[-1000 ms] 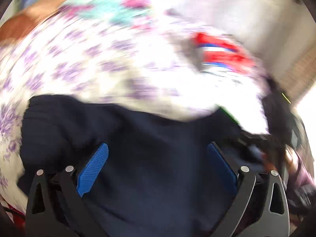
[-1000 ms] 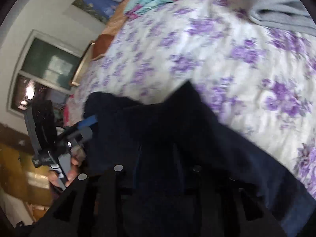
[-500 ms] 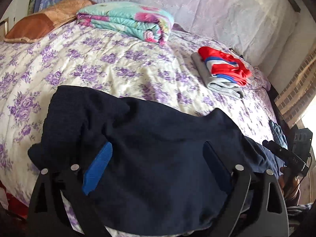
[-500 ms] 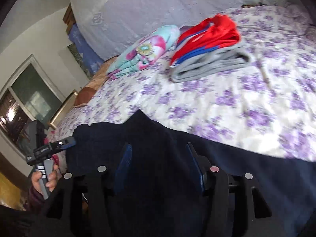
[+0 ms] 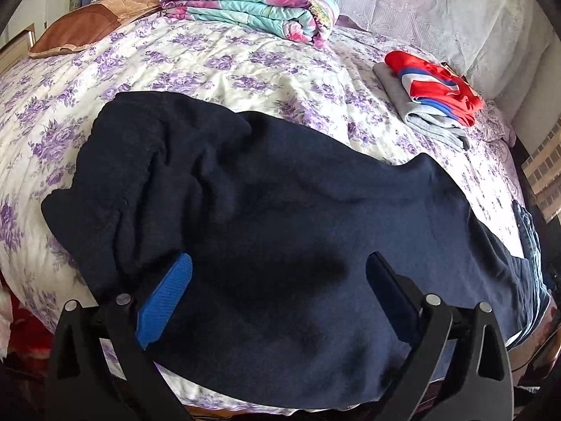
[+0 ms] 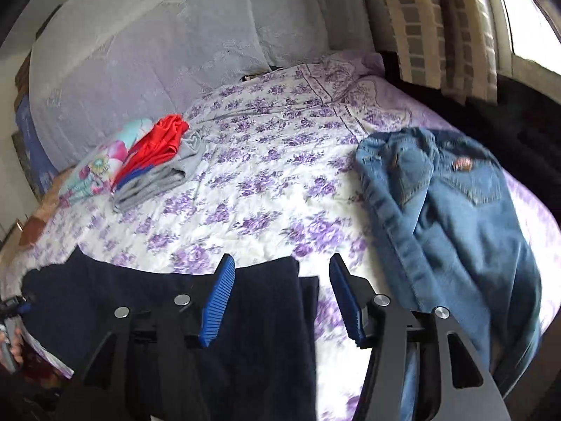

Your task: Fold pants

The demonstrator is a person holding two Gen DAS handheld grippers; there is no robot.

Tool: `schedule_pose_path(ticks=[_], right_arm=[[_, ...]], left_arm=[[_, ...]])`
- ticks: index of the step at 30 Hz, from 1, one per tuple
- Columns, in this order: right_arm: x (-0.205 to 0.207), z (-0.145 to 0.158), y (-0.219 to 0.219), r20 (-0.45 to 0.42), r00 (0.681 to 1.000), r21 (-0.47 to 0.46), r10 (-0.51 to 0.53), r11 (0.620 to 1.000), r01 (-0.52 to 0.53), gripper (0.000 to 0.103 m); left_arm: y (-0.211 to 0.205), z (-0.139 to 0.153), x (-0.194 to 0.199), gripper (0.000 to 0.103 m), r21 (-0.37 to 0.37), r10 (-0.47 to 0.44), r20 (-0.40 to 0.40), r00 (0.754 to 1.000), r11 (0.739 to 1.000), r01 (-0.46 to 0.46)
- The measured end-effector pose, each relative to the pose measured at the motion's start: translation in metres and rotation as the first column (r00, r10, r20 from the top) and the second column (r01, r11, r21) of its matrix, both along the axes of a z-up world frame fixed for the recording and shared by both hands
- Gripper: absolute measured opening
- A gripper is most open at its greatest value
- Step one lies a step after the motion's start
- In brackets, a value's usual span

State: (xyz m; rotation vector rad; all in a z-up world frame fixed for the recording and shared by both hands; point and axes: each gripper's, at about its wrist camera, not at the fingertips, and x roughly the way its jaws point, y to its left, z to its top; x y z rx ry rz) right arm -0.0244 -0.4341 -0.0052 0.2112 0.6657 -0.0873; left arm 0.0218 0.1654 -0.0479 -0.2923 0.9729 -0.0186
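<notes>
The dark navy pants (image 5: 280,217) lie spread across the near edge of the bed (image 5: 245,70), on the purple-flowered bedspread, with the fabric bunched and wrinkled toward the left in the left wrist view and smoother toward the right. The left gripper (image 5: 278,280) hangs over the middle of the pants with its blue fingers (image 5: 164,301) spread wide and nothing between them. The right gripper (image 6: 280,294) sits over the end of the pants (image 6: 245,315), its fingers (image 6: 217,301) also spread apart and gripping nothing; the cloth edge lies under the gap between them. Just beside the pants, a pair of blue jeans (image 6: 448,217) lies crumpled on the bedspread. Farther back, well apart from the pants, a folded red, blue and grey stack of clothes (image 5: 431,101) rests on the bed, and a folded floral blanket (image 5: 252,10) lies near the brown pillow (image 5: 87,24).
</notes>
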Motion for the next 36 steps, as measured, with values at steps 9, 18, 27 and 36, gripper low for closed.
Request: schedule_pose_path(ticks=[9, 18, 27, 36], right_arm=[[0.062, -0.038, 0.007, -0.28, 0.948, -0.122, 0.15, 0.974, -0.19, 0.015], [0.015, -0.004, -0.012, -0.218, 0.976, -0.074, 0.009, 0.997, -0.025, 0.0], [-0.018, -0.02, -0.021, -0.18, 0.984, 0.04, 0.0, 0.999, 0.008, 0.022], [-0.077, -0.043, 0.002, -0.208, 0.978, 0.039, 0.032, 0.999, -0.024, 0.011]], left_arm=[[-0.009, -0.003, 0.0, 0.098, 0.05, 0.005, 0.006, 1.0, 0.999, -0.006], [-0.009, -0.004, 0.002, 0.098, 0.048, -0.007, 0.006, 1.0, 0.999, 0.007], [-0.005, -0.005, 0.002, 0.098, 0.027, -0.02, 0.012, 1.0, 0.999, 0.019], [-0.008, -0.005, 0.004, 0.098, 0.027, -0.023, 0.013, 1.0, 0.999, 0.023]])
